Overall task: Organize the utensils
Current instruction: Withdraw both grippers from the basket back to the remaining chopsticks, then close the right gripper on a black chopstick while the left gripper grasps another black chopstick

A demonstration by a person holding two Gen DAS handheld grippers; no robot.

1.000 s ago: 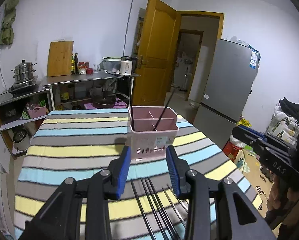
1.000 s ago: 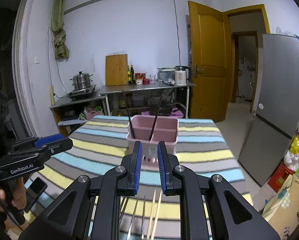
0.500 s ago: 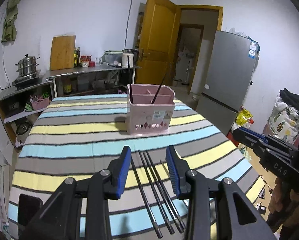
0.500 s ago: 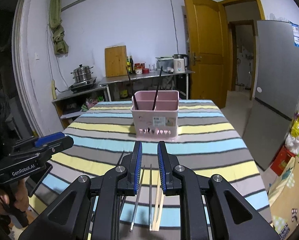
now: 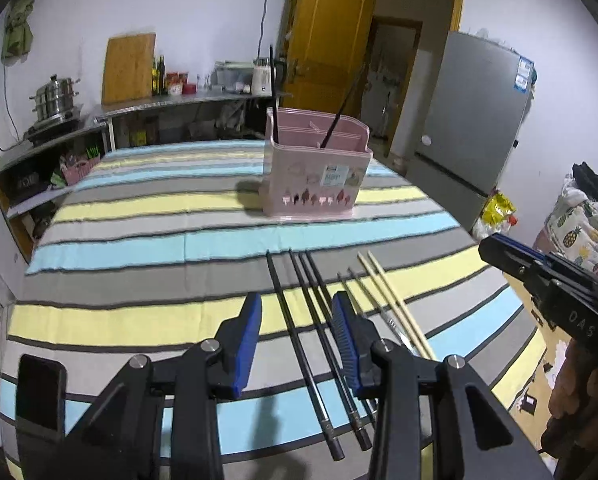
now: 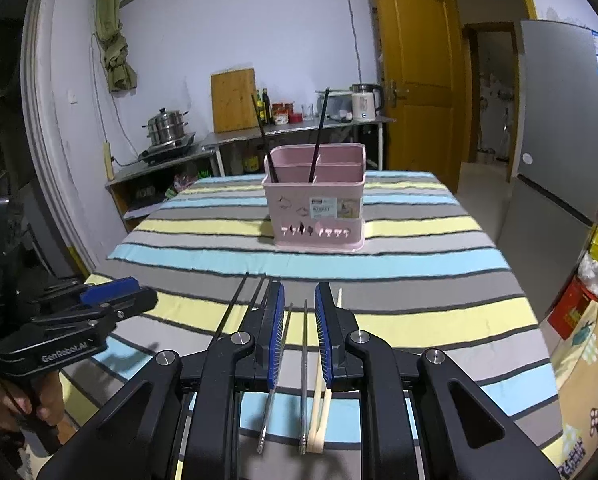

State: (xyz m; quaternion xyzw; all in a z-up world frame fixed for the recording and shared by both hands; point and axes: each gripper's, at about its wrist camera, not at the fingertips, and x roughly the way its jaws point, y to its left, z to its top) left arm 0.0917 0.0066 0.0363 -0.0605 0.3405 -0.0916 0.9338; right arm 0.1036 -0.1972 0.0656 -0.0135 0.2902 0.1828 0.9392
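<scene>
From my left wrist: I am at the pick-up step, with my left gripper (image 5: 297, 320) hovering over the black chopsticks (image 5: 299, 336) that lie in a row near the front edge of the bench (image 5: 139, 240). Its jaws stand partly apart and hold nothing; two black sticks run through the gap below them. Beside these, toward the right edge, lie thin metal sticks and a pale wooden pair (image 5: 395, 308). The pink utensil holder (image 5: 315, 176) stands well apart toward the far edge, two black chopsticks already upright in it.

From my right wrist: my right gripper (image 6: 299, 320) has a narrow gap, empty, above the metal chopsticks (image 6: 305, 360); the wooden pair (image 6: 319, 400) lies just beside its right jaw. Next, I judge, each gripper must drop to the cloth, straddle one stick and close on it, then carry it to the holder (image 6: 317, 204).
</scene>
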